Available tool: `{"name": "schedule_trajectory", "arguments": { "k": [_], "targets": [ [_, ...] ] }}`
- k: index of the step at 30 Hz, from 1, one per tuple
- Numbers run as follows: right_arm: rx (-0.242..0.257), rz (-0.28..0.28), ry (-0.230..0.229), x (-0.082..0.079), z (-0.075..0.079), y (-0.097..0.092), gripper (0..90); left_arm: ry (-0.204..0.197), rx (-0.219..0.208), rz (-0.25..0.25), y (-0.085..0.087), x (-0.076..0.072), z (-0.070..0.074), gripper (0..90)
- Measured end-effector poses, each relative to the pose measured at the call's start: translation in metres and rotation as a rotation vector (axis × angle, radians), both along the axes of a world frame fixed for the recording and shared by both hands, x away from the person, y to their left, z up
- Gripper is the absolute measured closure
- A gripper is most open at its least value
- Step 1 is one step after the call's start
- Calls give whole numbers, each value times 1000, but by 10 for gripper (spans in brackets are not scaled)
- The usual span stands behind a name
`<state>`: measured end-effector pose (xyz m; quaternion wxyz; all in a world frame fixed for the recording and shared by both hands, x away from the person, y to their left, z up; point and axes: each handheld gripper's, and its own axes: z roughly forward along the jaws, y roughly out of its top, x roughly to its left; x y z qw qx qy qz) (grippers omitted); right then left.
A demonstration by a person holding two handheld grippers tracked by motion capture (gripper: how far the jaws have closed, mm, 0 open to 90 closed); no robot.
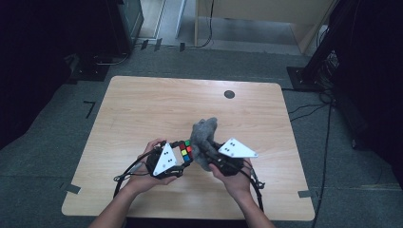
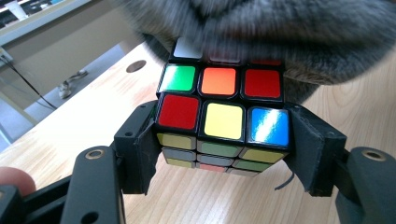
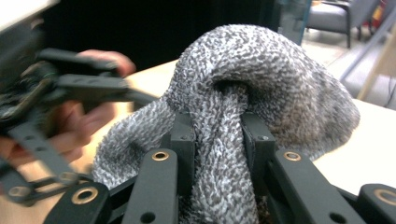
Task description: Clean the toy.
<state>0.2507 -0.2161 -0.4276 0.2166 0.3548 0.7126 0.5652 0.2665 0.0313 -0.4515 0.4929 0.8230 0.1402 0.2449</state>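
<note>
Wooden table, near edge: puzzle cube clamped between the left gripper jaws, far rows hidden under grey cloth. Cloth bunched, pinched tight in the right gripper, touching the cube. Left hand partly cut off.
</note>
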Motion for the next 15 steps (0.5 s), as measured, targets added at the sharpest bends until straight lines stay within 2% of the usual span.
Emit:
{"name": "schedule_trajectory", "arguments": {
  "k": [2,4,7,11,13,15],
  "targets": [
    [58,-35,18,4,1,-14,720,17,-48,-13,5,2,2,341],
    [125,-45,38,6,3,-23,720,35,-88,-29,8,3,3,341],
    [181,9,44,5,2,-24,719,45,-116,-47,8,3,3,341],
    [163,45,68,7,-6,-15,718,55,-170,-86,11,1,6,341],
    [176,45,91,9,-12,-14,717,56,-184,-86,14,2,7,341],
    [144,33,111,13,-17,-16,717,63,-216,-83,19,3,8,341]
  ]
}}
